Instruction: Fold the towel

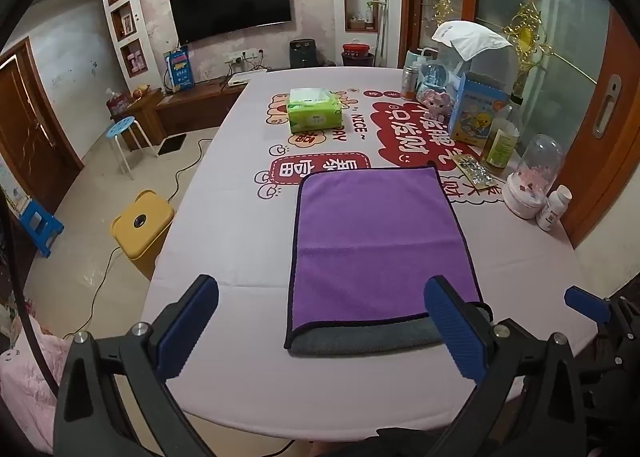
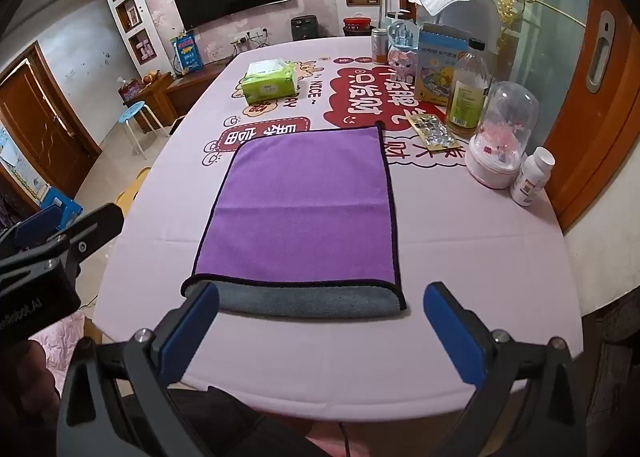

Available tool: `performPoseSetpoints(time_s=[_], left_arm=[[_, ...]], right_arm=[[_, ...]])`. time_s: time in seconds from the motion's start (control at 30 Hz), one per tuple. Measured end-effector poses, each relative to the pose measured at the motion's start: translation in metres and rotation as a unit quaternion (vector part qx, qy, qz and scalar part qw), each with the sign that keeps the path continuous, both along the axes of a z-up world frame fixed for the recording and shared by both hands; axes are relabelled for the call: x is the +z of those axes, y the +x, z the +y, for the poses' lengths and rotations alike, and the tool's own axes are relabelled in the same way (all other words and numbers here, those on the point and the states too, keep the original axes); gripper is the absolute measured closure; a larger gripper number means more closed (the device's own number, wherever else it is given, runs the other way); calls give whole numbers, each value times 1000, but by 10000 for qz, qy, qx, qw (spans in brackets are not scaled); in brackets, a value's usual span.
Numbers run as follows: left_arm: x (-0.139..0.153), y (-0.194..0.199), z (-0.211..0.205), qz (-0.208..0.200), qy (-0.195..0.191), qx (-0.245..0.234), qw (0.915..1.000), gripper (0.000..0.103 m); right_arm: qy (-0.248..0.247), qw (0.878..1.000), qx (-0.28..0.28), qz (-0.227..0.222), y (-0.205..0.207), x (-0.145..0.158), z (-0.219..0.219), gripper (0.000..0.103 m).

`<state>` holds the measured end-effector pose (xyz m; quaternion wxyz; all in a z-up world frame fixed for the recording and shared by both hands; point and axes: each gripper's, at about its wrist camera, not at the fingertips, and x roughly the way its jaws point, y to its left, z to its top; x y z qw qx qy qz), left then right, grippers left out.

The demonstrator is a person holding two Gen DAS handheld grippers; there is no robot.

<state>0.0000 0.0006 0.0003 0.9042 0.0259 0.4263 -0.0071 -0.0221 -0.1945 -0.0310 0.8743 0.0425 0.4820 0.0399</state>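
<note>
Towel front and centre on the desk, folded over on itself: purple face up, dark piping round the edges, and a grey strip of the lower layer peeking out along the near edge. It lies flat on the pink printed cloth, close to the near side of the desk.

Left gripper hovers just short of that near edge, fingers spread wide with nothing between them; from its own camera the right-hand blue pad overlaps the towel's near right corner, though contact is not clear. Right gripper sits in much the same pose, fingers wide apart and empty, its left pad overlapping the grey strip at the near left corner. Each gripper shows at the edge of the other's camera, so they are side by side.

Further back, a green tissue pack stands well apart from the towel. Along the right side of the desk: a yellowish bottle, a glass dome on a white base, a small white pill bottle, and a blue carton. A flat foil packet lies just beside the towel's far right corner. On the floor to the left, a yellow stool and a blue-topped stool; a television hangs on the far wall.
</note>
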Motion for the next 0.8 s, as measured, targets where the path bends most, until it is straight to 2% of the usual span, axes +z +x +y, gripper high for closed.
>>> performPoseSetpoints(time_s=[0.13, 0.33, 0.8], left_arm=[[2, -3, -5, -142, 80, -87, 9998, 1], [5, -1, -3, -113, -57, -174, 9998, 1], [3, 5, 0, -106, 89, -152, 9998, 1]], right_arm=[[43, 10000, 11, -22, 0, 1, 1, 1], [24, 10000, 8, -42, 0, 2, 1, 1], [-19, 10000, 16, -71, 1, 5, 2, 1]])
